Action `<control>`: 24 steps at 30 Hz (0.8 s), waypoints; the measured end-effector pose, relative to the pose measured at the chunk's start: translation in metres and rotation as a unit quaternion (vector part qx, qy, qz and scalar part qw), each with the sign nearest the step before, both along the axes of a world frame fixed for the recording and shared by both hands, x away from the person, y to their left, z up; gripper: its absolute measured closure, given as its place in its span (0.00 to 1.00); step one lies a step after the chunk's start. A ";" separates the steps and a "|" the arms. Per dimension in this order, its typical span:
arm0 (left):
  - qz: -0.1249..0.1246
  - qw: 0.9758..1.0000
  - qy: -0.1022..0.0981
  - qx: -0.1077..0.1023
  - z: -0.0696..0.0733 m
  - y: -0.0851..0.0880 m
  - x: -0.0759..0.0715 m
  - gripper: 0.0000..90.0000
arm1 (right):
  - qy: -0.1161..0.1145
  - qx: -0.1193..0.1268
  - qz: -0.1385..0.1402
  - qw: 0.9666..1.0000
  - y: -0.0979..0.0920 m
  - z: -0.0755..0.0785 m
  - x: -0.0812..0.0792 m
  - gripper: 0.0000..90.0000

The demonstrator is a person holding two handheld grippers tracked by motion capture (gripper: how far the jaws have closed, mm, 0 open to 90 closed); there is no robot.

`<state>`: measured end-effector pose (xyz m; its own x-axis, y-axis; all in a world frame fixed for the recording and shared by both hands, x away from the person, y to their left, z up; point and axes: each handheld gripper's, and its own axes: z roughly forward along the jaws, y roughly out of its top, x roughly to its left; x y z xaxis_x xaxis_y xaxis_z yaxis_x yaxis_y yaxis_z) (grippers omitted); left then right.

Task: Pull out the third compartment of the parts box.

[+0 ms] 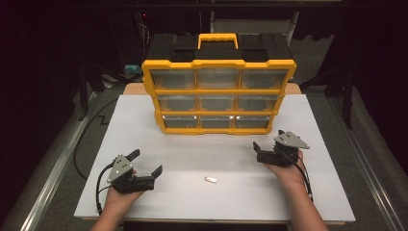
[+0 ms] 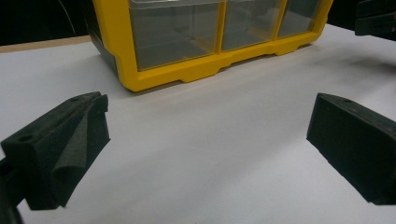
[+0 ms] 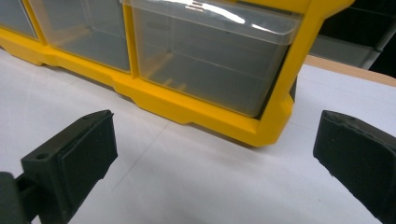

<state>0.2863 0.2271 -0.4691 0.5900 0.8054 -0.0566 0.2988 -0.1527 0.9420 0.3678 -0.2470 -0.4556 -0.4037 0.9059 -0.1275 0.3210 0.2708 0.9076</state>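
Resting on the table, my left gripper and right gripper are gaping wide (holding nothing) near the box.

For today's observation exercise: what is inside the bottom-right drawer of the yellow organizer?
Through its clear front, the bottom-right drawer of the yellow organizer looks empty in the right gripper view: only bare floor and walls show. Its back end, inside the frame, is hidden.

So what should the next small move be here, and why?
Probably bring the left gripper right toward the small pale piece lying on the white table. Both grippers are open and hold nothing, the piece lies loose between them, and the yellow drawer organizer stands behind with its drawers shut.
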 end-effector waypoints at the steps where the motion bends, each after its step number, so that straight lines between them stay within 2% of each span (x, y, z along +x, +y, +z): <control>1: 0.000 1.000 0.001 0.001 0.000 0.000 0.000 0.00 | 0.001 -0.002 0.001 1.000 -0.001 0.000 -0.001 0.00; 5: 0.000 1.000 0.001 -0.002 0.000 0.001 0.000 0.00 | 0.009 -0.017 0.004 1.000 -0.004 -0.002 -0.005 0.00; 10: 0.000 1.000 -0.001 -0.004 0.000 0.001 0.000 0.00 | 0.020 -0.021 0.006 1.000 -0.009 -0.003 -0.010 0.00; 11: 0.000 1.000 0.000 -0.004 0.000 0.001 0.000 0.00 | 0.021 -0.035 0.007 0.999 -0.009 -0.005 -0.012 0.00; 20: 0.000 1.000 -0.001 -0.008 0.001 0.001 0.000 0.00 | 0.016 -0.069 0.027 0.997 -0.002 -0.007 -0.013 0.00; 21: 0.000 1.000 0.000 -0.009 0.001 0.001 0.000 0.00 | 0.014 -0.085 0.033 0.996 -0.001 -0.007 -0.014 0.00; 23: 0.000 1.000 -0.001 -0.008 0.000 0.001 0.000 0.00 | 0.013 -0.090 0.035 0.995 0.000 -0.008 -0.014 0.00; 24: -0.001 1.000 -0.002 -0.008 0.000 0.001 0.000 0.00 | 0.015 -0.103 0.040 0.994 0.002 -0.008 -0.014 0.00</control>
<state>0.2864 0.2280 -0.4687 0.5919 0.8032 -0.0676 0.2954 -0.1381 0.9453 0.3534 -0.2453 -0.4637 -0.4801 0.8264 -0.2940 0.3167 0.4759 0.8205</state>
